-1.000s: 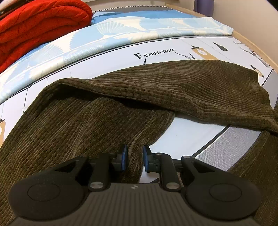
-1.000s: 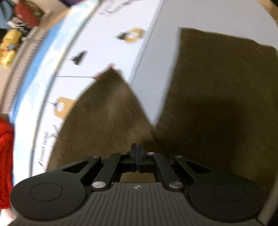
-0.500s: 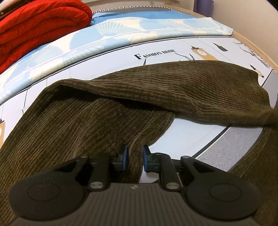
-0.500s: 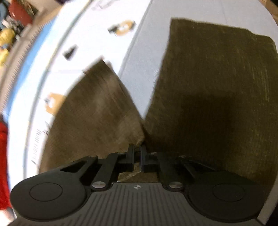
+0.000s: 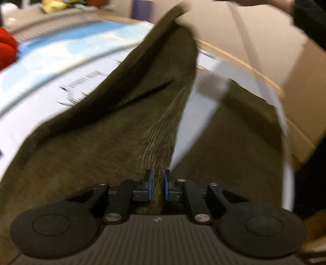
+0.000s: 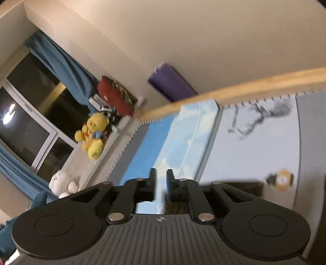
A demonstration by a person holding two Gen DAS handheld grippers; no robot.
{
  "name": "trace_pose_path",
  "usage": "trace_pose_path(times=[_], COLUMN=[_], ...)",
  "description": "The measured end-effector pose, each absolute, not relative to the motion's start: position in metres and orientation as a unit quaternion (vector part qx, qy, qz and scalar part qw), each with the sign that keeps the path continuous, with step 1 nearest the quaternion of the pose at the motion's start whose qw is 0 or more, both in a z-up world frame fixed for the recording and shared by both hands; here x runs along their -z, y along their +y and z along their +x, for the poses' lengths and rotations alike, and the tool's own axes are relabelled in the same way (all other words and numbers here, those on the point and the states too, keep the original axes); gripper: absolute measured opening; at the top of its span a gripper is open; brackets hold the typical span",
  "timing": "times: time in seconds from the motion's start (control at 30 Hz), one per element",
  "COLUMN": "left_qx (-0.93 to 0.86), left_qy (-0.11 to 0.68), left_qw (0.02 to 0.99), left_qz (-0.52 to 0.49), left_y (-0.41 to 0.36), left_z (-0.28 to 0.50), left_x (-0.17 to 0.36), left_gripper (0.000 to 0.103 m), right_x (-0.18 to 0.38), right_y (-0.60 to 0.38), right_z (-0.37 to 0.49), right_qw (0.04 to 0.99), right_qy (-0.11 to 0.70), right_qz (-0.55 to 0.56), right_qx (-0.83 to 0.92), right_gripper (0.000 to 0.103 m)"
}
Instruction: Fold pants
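Observation:
The dark olive corduroy pants (image 5: 114, 130) lie on the bed. My left gripper (image 5: 156, 179) is shut on a bunch of the pants' cloth, which stretches taut from its blue pads up to a raised corner (image 5: 179, 14) at the top of the left wrist view. My right gripper (image 6: 161, 179) is raised and points at the wall and bed edge. Its jaws stand a little apart with nothing seen between them. A dark strip of the pants (image 6: 240, 187) shows just below it.
The bed sheet (image 5: 40, 67) is white and blue with printed figures. A wooden bed rail (image 6: 234, 89) runs along the wall. A red blanket (image 5: 6, 51) lies at the far left. Plush toys (image 6: 93, 134) and a purple roll (image 6: 171, 83) sit by the window.
My left gripper has closed on the pants' cloth and lifted it. One pant leg has been pulled up high. My right gripper has swung up from the pants toward the wall and its jaws have parted.

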State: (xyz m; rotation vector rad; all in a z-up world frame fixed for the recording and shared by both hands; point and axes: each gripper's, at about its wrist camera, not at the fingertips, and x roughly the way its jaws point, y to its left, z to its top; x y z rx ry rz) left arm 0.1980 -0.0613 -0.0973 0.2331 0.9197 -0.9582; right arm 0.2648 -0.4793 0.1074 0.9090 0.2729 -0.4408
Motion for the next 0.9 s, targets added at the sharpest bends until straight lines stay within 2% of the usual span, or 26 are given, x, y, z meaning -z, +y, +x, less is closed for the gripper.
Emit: trace_pose_path(times=[0.03, 0.07, 0.1, 0.13, 0.27, 0.37, 0.47, 0.57, 0.63, 0.67, 0.7, 0.73, 0.77, 0.8, 0.9], left_qx=[0.454, 0.461, 0.46, 0.453, 0.394, 0.298, 0.154, 0.006, -0.063, -0.107, -0.143, -0.176, -0.2, -0.22, -0.242], left_qy=[0.438, 0.445, 0.444, 0.439, 0.426, 0.412, 0.434, 0.468, 0.48, 0.484, 0.485, 0.485, 0.483, 0.484, 0.534], left_qw=[0.769, 0.762, 0.763, 0.769, 0.812, 0.859, 0.887, 0.881, 0.867, 0.859, 0.852, 0.845, 0.84, 0.833, 0.794], left_qz=[0.102, 0.097, 0.098, 0.1, 0.062, 0.056, 0.033, -0.065, -0.116, -0.13, -0.135, -0.139, -0.143, -0.149, -0.159], left_y=[-0.06, -0.058, -0.055, -0.052, -0.029, -0.009, 0.024, 0.095, 0.138, 0.162, 0.181, 0.199, 0.216, 0.232, 0.263], left_z=[0.197, 0.196, 0.196, 0.197, 0.211, 0.222, 0.238, 0.237, 0.228, 0.219, 0.212, 0.204, 0.197, 0.19, 0.181], left_x=[0.098, 0.097, 0.096, 0.094, 0.083, 0.07, 0.057, 0.04, 0.033, 0.029, 0.027, 0.026, 0.028, 0.034, 0.063], left_gripper=[0.016, 0.023, 0.031, 0.033, 0.034, 0.034, 0.034, 0.034, 0.034, 0.037, 0.047, 0.055, 0.069, 0.073, 0.073], right_x=[-0.095, -0.085, -0.068, -0.051, 0.029, 0.079, 0.094, 0.095, 0.098, 0.098, 0.096, 0.096, 0.098, 0.098, 0.096], right_y=[-0.481, -0.485, -0.485, -0.485, -0.481, -0.493, -0.488, -0.483, -0.478, -0.475, -0.472, -0.472, -0.473, -0.474, -0.479], right_z=[0.263, 0.259, 0.249, 0.241, 0.217, 0.231, 0.24, 0.259, 0.266, 0.27, 0.271, 0.27, 0.269, 0.267, 0.256], right_qw=[0.867, 0.867, 0.869, 0.871, 0.85, 0.804, 0.807, 0.828, 0.836, 0.84, 0.841, 0.841, 0.841, 0.84, 0.838], right_qy=[0.146, 0.159, 0.169, 0.179, 0.268, 0.368, 0.376, 0.376, 0.377, 0.38, 0.383, 0.385, 0.384, 0.382, 0.378], right_qz=[0.431, 0.427, 0.416, 0.404, 0.347, 0.371, 0.364, 0.321, 0.302, 0.288, 0.275, 0.269, 0.27, 0.277, 0.29], right_qx=[0.203, 0.202, 0.206, 0.216, 0.293, 0.286, 0.275, 0.267, 0.261, 0.261, 0.264, 0.267, 0.268, 0.266, 0.265], right_gripper=[0.054, 0.058, 0.057, 0.057, 0.058, 0.057, 0.057, 0.056, 0.05, 0.038, 0.025, 0.02, 0.014, 0.01, 0.007])
